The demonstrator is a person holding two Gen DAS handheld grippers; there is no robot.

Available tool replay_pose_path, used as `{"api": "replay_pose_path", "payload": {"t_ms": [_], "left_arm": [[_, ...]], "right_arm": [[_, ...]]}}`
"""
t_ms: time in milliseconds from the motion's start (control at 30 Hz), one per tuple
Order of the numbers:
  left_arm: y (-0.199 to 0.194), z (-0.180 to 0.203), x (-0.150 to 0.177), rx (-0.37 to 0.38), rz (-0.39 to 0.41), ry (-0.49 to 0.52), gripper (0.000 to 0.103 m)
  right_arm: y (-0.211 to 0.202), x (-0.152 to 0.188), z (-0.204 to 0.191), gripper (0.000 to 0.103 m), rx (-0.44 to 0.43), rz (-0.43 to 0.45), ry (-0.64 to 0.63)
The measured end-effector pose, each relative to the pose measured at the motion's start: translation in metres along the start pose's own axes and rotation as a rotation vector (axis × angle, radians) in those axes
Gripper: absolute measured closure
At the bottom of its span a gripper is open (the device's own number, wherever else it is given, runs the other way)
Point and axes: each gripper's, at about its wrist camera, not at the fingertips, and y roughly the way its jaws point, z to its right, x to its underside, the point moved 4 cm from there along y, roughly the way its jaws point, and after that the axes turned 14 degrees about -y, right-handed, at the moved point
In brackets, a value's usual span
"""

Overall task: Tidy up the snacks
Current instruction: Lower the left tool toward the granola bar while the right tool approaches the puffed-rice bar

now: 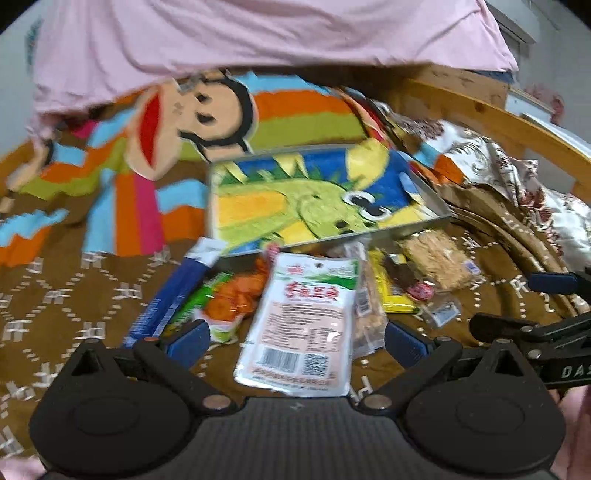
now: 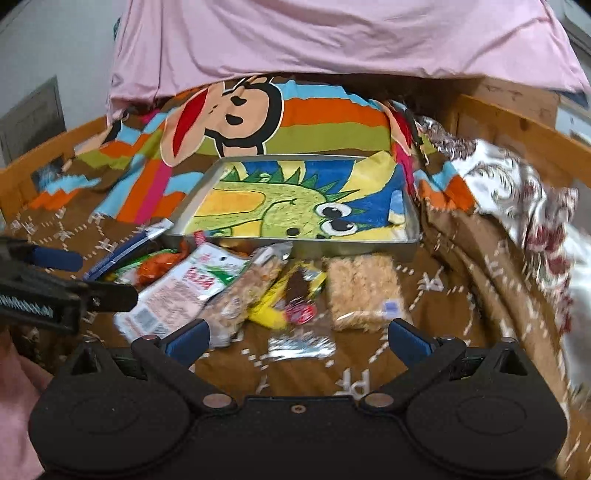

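Several snack packets lie in a heap on a brown patterned blanket (image 1: 74, 295) in front of a metal tray (image 1: 441, 208) lined with a dinosaur cloth. My left gripper (image 1: 295, 341) is open, its blue pads either side of a white and pink packet (image 1: 299, 325). To that packet's left lie an orange packet (image 1: 229, 299) and a long blue packet (image 1: 170, 299). My right gripper (image 2: 299, 338) is open above a small silver wrapper (image 2: 301, 345), with a beige crispy block (image 2: 364, 291), a yellow packet (image 2: 269, 314), a nut bar (image 2: 240, 299) and the white packet (image 2: 177, 299) beyond. The tray (image 2: 295, 245) holds no snacks.
A striped cartoon monkey blanket (image 1: 207, 110) lies behind the tray, under a hanging pink cloth (image 1: 258, 33). A wooden bed rail (image 2: 517, 136) curves along the right, with a floral quilt (image 2: 517, 192) bunched against it. Each gripper shows at the edge of the other's view.
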Motion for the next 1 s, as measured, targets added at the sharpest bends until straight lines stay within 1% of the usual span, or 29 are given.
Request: {"api": "replay_pose_path", "payload": {"t_ms": [133, 267, 333, 433, 533, 633, 767, 833, 1000], "left_arm": [[0.021, 0.000, -0.009, 0.081, -0.057, -0.026, 0.000], [0.042, 0.004, -0.014, 0.133, -0.095, -0.059, 0.000], [0.051, 0.008, -0.012, 0.181, -0.139, -0.070, 0.000], [0.061, 0.019, -0.006, 0.262, -0.202, -0.056, 0.000], [0.069, 0.028, -0.002, 0.319, -0.238, -0.026, 0.000], [0.078, 0.037, -0.001, 0.346, -0.270, -0.012, 0.000], [0.093, 0.042, -0.002, 0.380, -0.316, -0.011, 0.000], [0.102, 0.040, -0.004, 0.357, -0.320, -0.031, 0.001], [0.113, 0.030, -0.010, 0.382, -0.340, -0.121, 0.001]], "right_arm": [[0.012, -0.009, 0.016, 0.000, 0.044, -0.006, -0.057], [0.028, -0.018, 0.035, 0.000, 0.071, -0.016, -0.109], [0.037, -0.021, 0.043, 0.001, 0.079, -0.021, -0.135], [0.060, -0.022, 0.055, 0.001, 0.072, -0.053, -0.160], [0.079, -0.021, 0.061, 0.001, 0.075, -0.085, -0.174], [0.096, -0.019, 0.062, 0.001, 0.051, -0.115, -0.179], [0.109, -0.019, 0.061, 0.001, 0.008, -0.126, -0.158], [0.113, -0.020, 0.062, 0.001, 0.002, -0.136, -0.149], [0.120, -0.019, 0.066, 0.001, 0.006, -0.154, -0.122]]}}
